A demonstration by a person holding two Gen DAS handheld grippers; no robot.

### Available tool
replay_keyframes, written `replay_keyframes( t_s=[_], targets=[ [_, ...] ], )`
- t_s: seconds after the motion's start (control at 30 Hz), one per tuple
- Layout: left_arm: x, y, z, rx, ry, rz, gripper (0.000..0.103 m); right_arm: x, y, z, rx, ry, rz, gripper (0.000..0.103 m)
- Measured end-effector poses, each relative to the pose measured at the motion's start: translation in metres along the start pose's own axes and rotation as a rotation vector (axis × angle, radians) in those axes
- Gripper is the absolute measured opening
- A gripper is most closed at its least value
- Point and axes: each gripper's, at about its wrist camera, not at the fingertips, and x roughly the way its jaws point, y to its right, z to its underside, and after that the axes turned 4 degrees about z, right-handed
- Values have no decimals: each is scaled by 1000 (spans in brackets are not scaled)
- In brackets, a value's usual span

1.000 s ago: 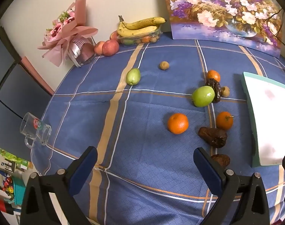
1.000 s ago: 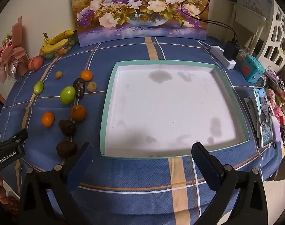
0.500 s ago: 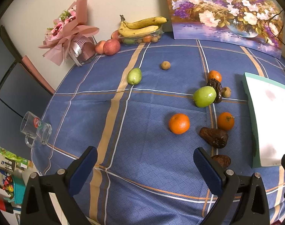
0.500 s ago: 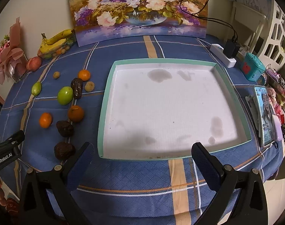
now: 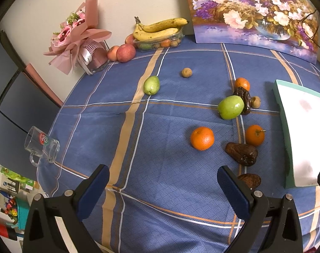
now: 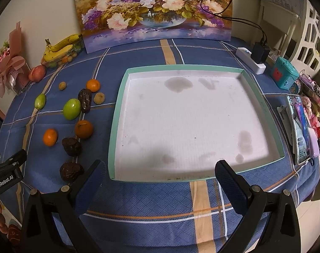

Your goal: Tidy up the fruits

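On the blue plaid cloth (image 5: 160,168), loose fruit lies in a cluster left of the tray (image 6: 117,113), none of it inside. Nearest the left gripper (image 5: 163,182), whose fingers stand wide apart over bare cloth with nothing between them, sit an orange (image 5: 202,138) and, just to its right, a second orange (image 5: 254,135) with a dark wrinkled fruit (image 5: 242,153) beside it. Another dark fruit (image 5: 250,180) shows just behind that gripper's right finger. Farther back, a green apple (image 5: 231,107) touches a dark date (image 5: 243,99), with a small brown fruit (image 5: 255,102) just right of the date and a third orange (image 5: 242,83) behind it. A pale green pear (image 5: 151,85) and a brown nut (image 5: 186,72) lie well apart from the cluster, toward the wall. Bananas (image 5: 160,27) rest on a plastic punnet at the back edge, two red apples (image 5: 122,52) beside it, then a pink bouquet (image 5: 80,42). A glass mug (image 5: 42,145) lies tipped at the cloth's left edge. The right gripper (image 6: 160,178) hovers at the tray's near rim, fingers equally spread and empty; the white tray floor is stained. A flower painting (image 6: 155,10) leans on the wall, with a power strip (image 6: 251,63) and phone (image 6: 299,126) to the tray's right.
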Motion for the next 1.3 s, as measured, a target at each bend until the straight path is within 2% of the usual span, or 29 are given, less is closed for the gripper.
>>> replay_keyframes(
  t_s=[1.3],
  targets=[
    [1,1,0,4,-2,-4,103,-1,-2,-1,-6,9,-8,103]
  ],
)
